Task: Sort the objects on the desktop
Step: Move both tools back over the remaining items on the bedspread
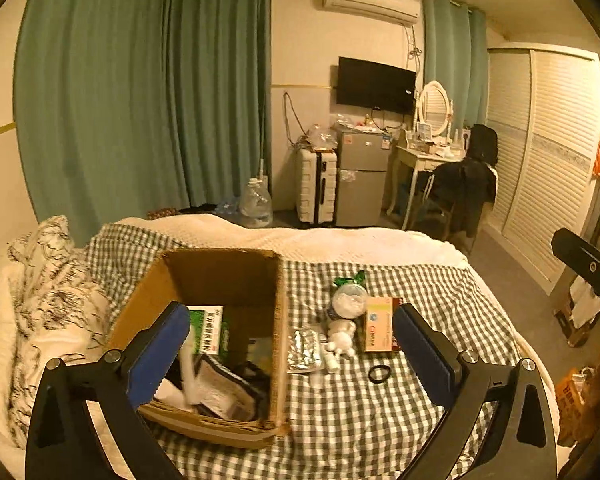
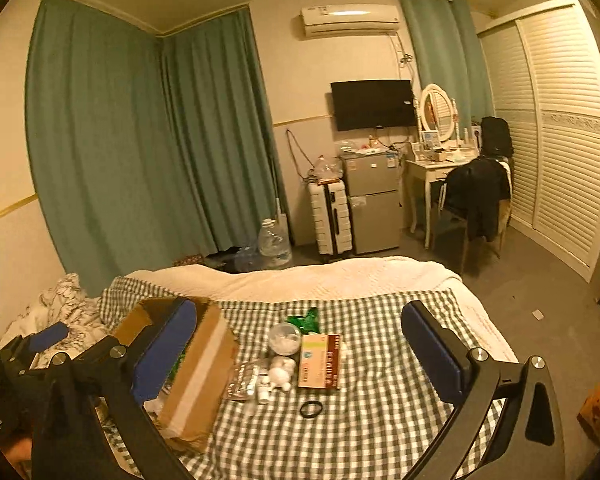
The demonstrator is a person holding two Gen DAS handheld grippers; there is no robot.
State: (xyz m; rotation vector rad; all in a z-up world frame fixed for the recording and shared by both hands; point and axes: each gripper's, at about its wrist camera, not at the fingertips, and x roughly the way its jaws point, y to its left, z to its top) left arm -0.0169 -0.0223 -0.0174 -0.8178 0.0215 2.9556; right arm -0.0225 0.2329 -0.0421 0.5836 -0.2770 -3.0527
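An open cardboard box (image 1: 220, 276) stands on the checked bedspread and holds a green packet (image 1: 208, 330) and dark and white items. To its right lie a foil blister pack (image 1: 305, 350), a round clear tub (image 1: 349, 300), a green wrapper (image 1: 350, 279), white cotton balls (image 1: 341, 334), an orange-and-white medicine carton (image 1: 380, 323) and a black hair tie (image 1: 379, 373). My left gripper (image 1: 292, 354) is open, its left pad over the box. My right gripper (image 2: 296, 354) is open above the same pile: carton (image 2: 320, 361), hair tie (image 2: 311, 409), box (image 2: 198, 364).
The bed's checked cover (image 1: 360, 420) ends at a white blanket (image 1: 340, 240) on the far side. A patterned pillow (image 1: 48, 292) lies left of the box. Beyond stand a suitcase (image 1: 316, 186), small fridge (image 1: 360, 178), dressing table (image 1: 420, 160) and louvred wardrobe (image 1: 548, 160).
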